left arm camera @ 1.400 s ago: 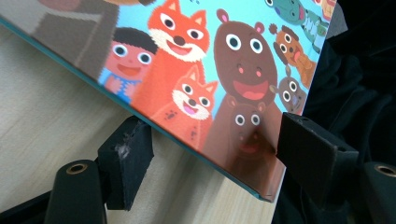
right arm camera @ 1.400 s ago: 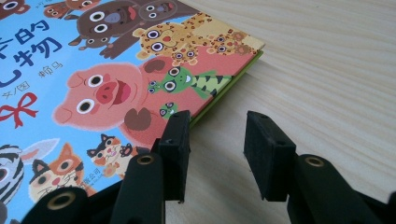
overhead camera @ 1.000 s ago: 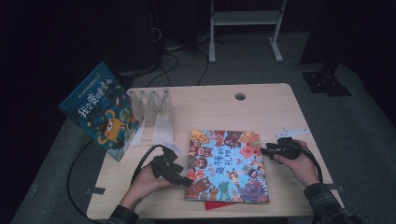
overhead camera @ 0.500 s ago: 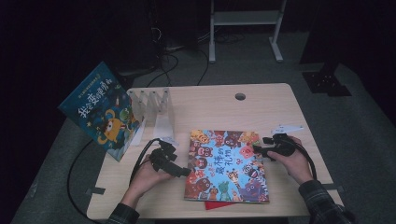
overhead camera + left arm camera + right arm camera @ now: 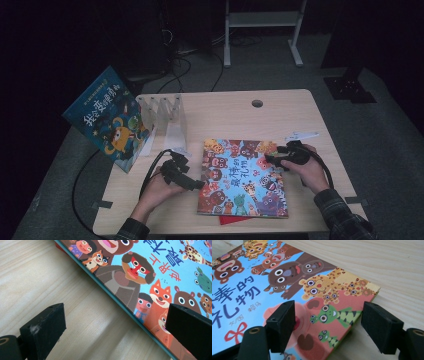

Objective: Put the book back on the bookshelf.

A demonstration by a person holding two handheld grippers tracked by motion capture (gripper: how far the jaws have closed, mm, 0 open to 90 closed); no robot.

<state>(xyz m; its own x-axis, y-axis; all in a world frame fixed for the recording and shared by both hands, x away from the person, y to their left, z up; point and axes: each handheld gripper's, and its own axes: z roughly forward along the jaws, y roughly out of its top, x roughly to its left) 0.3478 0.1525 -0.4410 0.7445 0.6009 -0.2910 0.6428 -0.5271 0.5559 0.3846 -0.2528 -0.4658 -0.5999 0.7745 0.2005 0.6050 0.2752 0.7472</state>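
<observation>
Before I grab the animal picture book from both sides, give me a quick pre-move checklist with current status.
1. Left gripper jaws open: ok; they have just been opening.
2. Right gripper jaws open: ok; also just been opening.
3. Picture book lying flat on the table: ok.
4. Book edge between left jaws: ok.
5. Book corner between right jaws: ok.
6. Whether the red item underneath will stay put: cannot tell.
</observation>
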